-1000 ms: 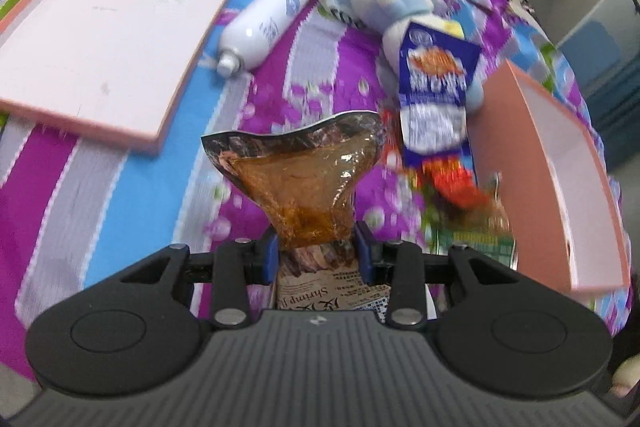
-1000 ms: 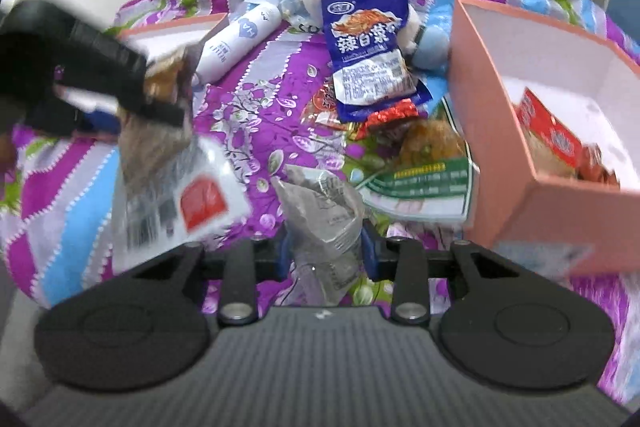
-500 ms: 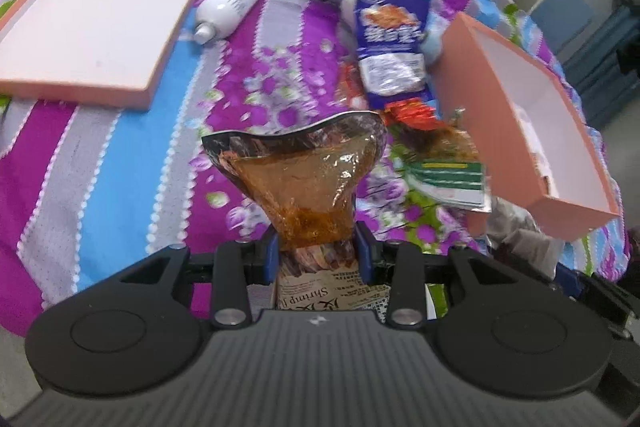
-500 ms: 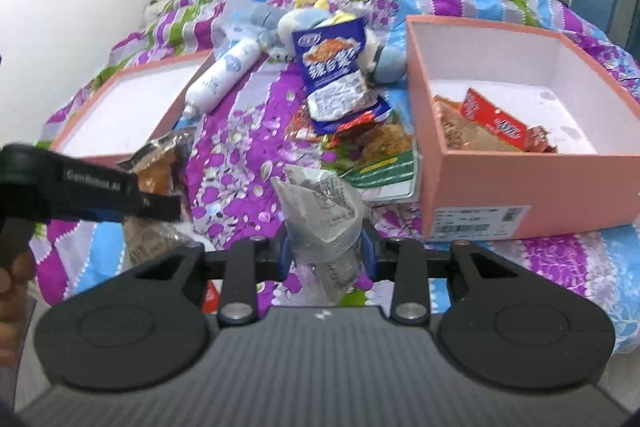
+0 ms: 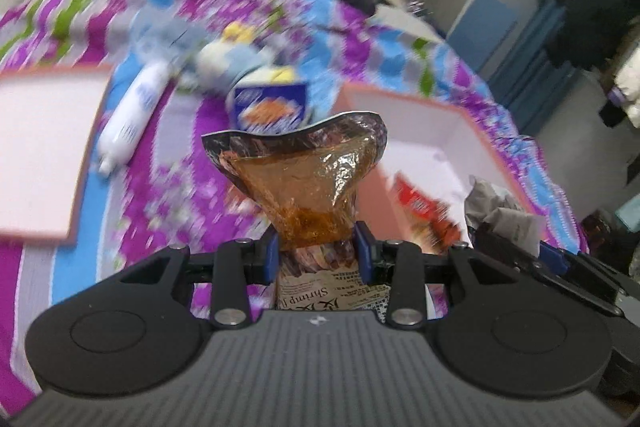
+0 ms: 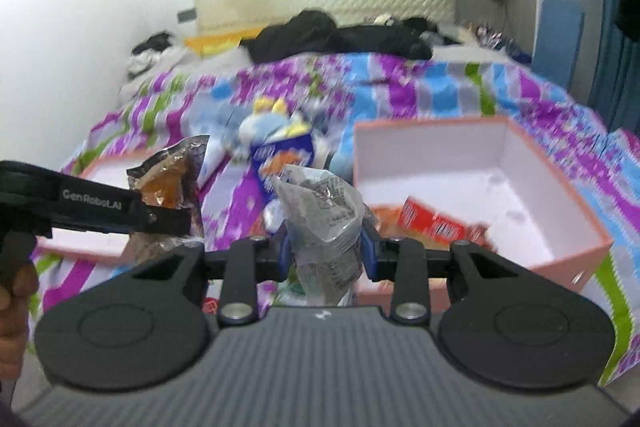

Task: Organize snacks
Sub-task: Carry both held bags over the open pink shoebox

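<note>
My left gripper (image 5: 316, 247) is shut on a brown shrimp snack bag (image 5: 304, 187) and holds it up in the air; it also shows at the left of the right wrist view (image 6: 168, 187). My right gripper (image 6: 323, 253) is shut on a grey crinkled snack packet (image 6: 324, 223), also lifted, and seen in the left wrist view (image 5: 500, 211). The pink box (image 6: 580, 223) lies ahead to the right with a red snack packet (image 6: 436, 223) inside. A blue snack bag (image 5: 268, 111) lies on the bedspread beyond.
The pink box lid (image 5: 40, 155) lies at the left. A white bottle (image 5: 132, 119) and a blue plush toy (image 5: 228, 63) lie on the striped floral bedspread (image 5: 168, 187). Black clothes (image 6: 332, 35) sit at the bed's far end.
Both grippers have risen and tilted up with their packets, so the views now look farther across the bed. The pink box now sits closer ahead. The frames are blurred by motion.
</note>
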Demonstrator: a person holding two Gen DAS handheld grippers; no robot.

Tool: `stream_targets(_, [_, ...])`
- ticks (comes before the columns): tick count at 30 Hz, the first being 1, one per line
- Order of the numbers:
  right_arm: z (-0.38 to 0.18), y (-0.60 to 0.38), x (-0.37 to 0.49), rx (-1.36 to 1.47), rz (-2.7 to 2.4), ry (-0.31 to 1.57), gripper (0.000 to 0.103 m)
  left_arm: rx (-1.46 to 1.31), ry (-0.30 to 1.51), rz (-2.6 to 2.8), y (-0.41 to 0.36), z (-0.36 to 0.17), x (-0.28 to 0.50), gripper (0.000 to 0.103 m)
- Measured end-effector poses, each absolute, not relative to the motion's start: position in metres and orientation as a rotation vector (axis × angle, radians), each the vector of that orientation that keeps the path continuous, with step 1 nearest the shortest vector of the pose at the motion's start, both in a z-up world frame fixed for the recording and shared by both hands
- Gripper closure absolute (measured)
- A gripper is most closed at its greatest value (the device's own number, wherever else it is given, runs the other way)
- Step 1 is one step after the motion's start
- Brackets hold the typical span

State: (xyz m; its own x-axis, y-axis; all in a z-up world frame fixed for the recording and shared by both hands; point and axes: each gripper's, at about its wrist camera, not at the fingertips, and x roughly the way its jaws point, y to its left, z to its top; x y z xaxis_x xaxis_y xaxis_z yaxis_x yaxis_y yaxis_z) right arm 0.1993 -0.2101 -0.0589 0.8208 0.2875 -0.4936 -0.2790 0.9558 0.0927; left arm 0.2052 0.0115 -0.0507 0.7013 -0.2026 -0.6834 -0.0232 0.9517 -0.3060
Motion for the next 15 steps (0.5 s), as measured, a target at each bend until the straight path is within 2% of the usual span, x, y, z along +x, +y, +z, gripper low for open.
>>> stream_targets(10, [-0.002,-0.26,0.225,0.021,0.199,0.401,0.066,-0.23,0.685,-0.229,-0.055,0.031,0.252,0.061])
stream_targets(15, [0.011,-0.284,0.24,0.021,0.159,0.395,0.066,-0.226,0.671,-0.277,-0.089,0.05,0.275,0.061])
